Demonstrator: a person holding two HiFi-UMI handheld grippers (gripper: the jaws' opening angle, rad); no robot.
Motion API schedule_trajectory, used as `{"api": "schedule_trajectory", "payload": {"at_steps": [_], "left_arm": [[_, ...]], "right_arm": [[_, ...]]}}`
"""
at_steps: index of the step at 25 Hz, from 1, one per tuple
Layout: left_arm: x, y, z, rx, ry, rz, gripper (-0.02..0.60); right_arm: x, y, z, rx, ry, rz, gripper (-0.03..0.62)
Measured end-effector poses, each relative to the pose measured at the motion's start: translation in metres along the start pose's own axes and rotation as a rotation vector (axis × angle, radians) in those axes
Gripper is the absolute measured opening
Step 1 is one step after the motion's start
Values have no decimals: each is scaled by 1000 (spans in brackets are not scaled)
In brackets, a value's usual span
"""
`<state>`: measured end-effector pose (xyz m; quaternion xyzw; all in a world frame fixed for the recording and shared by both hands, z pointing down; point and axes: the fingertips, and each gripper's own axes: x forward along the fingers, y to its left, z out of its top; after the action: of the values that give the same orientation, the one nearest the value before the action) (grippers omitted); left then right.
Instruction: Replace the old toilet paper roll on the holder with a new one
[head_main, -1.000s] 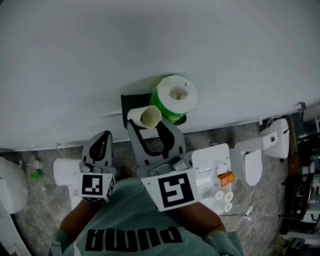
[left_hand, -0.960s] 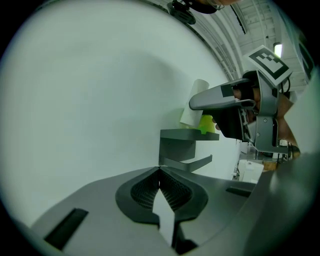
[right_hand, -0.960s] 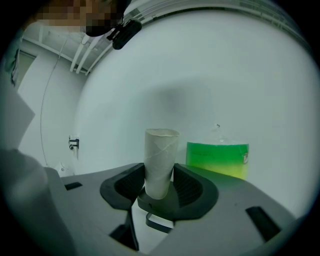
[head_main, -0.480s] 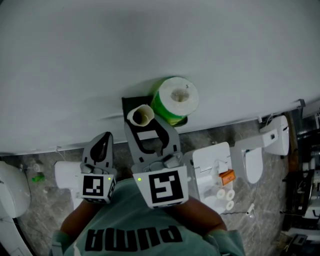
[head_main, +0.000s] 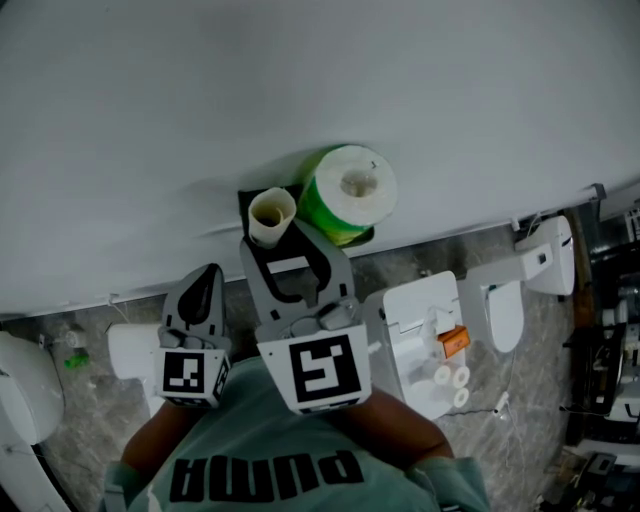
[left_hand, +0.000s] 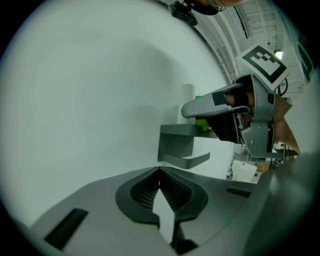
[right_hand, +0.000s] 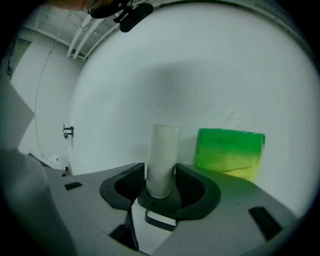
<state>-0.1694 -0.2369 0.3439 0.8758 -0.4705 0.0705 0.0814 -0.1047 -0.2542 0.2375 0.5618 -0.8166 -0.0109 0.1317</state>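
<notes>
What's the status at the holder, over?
Right gripper shut on cardboard tube. Left gripper shut, empty. Green-wrapped new roll on holder shelf; holder bar bare. Nothing in the way.

From overhead we find the cardboard tube (head_main: 271, 212) between the right gripper's (head_main: 275, 234) jaws at the left end of the wall holder (left_hand: 176, 142), the new roll (head_main: 352, 192) on that holder just beside the tube at 3 o'clock, and the left gripper (head_main: 205, 276) at 7 o'clock.

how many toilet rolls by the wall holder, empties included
2: an empty tube held in the right tongs, and a green-wrapped full roll on the holder shelf. Hidden ones possible.
</notes>
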Motion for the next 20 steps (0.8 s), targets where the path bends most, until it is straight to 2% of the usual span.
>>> {"api": "schedule_trajectory", "payload": {"at_steps": [4,10,14,20], "left_arm": [[0,-4,-3,-22,13,-25,5],[4,-23,-8,-53,26,-105,5],[3,-37,-6,-40,19,-148,5],[-9,-68,-5,-15,27,-158,5]], "right_arm": [[-4,1,4,22,-25,-9,184],[-28,-6,3,130,-78,-76,184],[-47,-14,-8,138,-86,-105,184],[-76,-24,-33,147,-95,-109,183]]}}
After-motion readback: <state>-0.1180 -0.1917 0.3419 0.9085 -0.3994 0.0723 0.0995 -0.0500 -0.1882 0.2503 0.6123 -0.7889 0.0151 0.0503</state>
